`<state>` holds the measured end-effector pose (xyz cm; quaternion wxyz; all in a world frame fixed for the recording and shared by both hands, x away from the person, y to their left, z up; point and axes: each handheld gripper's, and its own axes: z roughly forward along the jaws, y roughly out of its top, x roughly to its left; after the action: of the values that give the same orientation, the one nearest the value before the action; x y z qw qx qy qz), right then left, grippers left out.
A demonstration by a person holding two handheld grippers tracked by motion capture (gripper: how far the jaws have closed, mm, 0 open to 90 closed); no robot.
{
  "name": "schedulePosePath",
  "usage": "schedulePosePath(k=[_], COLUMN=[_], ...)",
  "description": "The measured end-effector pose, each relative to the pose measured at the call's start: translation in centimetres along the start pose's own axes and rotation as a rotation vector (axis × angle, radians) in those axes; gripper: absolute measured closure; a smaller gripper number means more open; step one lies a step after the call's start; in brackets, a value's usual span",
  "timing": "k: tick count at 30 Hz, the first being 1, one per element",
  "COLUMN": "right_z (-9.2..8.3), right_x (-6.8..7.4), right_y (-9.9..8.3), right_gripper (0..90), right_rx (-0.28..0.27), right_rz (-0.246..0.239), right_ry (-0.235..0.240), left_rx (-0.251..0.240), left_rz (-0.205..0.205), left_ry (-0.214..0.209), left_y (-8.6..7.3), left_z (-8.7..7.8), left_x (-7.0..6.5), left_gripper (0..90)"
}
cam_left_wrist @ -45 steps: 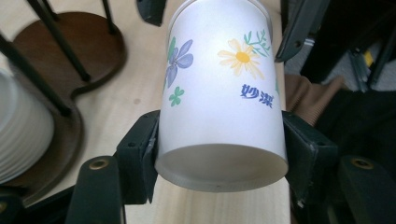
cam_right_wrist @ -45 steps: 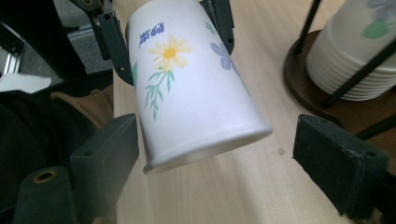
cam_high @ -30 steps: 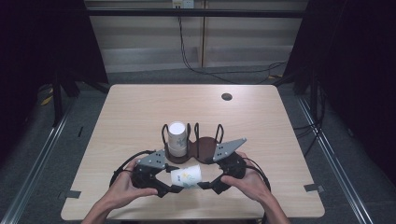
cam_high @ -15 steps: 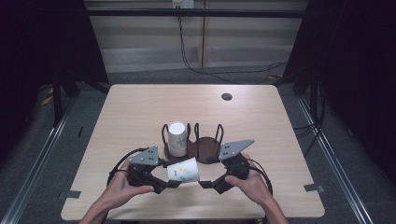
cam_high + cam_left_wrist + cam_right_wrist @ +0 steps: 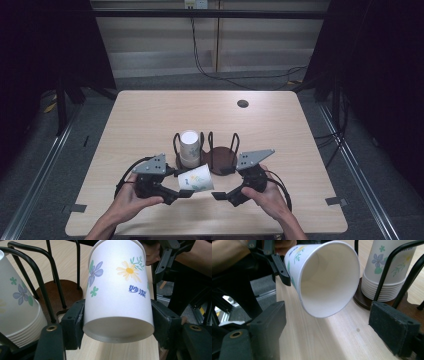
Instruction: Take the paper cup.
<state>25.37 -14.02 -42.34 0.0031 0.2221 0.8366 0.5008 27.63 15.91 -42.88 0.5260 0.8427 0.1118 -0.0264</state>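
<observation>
With the right gripper (image 5: 226, 195) now drawn off and its jaws apart, the left gripper (image 5: 181, 193) alone clamps the paper cup (image 5: 196, 179) by its base, held sideways just before the cup holder (image 5: 218, 159), so it looks ready for the holder's empty ring.

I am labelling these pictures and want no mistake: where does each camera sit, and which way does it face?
High view: above the person's side, facing forward and down on the table; both hands and grippers show.
Left gripper view: rides the left gripper, facing its jaws clamped on the paper cup.
Right gripper view: rides the right gripper, jaws apart, facing the cup's mouth.
All share the cup and the cup stack.
</observation>
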Motion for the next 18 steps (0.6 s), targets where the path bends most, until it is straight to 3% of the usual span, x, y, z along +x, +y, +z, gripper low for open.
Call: schedulePosePath(k=[7, 18], right_z=[-0.25, -0.3], right_x=[0.0, 0.38], right_y=[-0.03, 0.28], right_gripper=[14.5, 15.9], right_rx=[-0.044, -0.085], right_rz=[0.012, 0.011], right_ry=[0.007, 0.028], left_rx=[-0.055, -0.07], left_rz=[-0.025, -0.008], left_ry=[-0.029, -0.039], left_y=[0.17, 0.39], left_z=[-0.39, -0.57], left_x=[0.03, -0.1], left_gripper=[35.4, 35.4])
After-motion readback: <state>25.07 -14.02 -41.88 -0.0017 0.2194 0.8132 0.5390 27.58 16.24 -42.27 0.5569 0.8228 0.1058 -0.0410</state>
